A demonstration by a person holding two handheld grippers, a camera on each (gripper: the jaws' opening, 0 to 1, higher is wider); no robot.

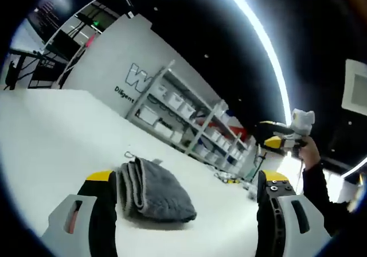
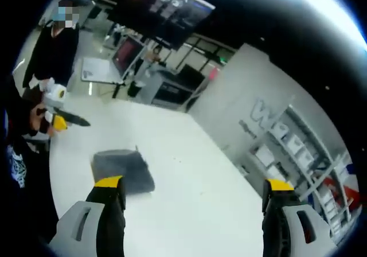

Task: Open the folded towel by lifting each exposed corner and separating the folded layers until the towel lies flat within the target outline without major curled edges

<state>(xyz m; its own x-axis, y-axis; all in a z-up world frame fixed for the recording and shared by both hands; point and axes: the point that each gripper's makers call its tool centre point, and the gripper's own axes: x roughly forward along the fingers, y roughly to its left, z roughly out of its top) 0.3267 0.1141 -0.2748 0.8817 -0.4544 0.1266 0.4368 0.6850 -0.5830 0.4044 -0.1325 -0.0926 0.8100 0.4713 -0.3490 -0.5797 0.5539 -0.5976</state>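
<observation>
In the left gripper view, the left gripper (image 1: pixel 186 211) has its two jaws spread wide, nothing between them, hovering above the white desk (image 1: pixel 51 131). The folded grey towel (image 1: pixel 153 191) lies on the desk just ahead, nearer the left jaw than the right, its stacked folded edges turned toward that jaw and its long axis running away and to the right across the view. Beyond it on the right, the right gripper (image 1: pixel 285 135) is held up in a hand (image 1: pixel 310 151), well clear of the desk; from this angle I cannot tell from this view how its jaws stand. A shelving rack (image 1: pixel 189 122) with white bins stands behind the desk. In the right gripper view, the right gripper (image 2: pixel 192 211) shows its own jaws wide apart and empty. The towel (image 2: pixel 122 170) sits ahead and to the left, just above the left jaw tip, a small loop showing at its far corner. The left gripper (image 2: pixel 63 118) comes in from the left, near the towel's far side. The left gripper looks nearer the towel, so it seems better placed to reach the first exposed corner; no fold is opened yet, and I can make out no target outline.
</observation>
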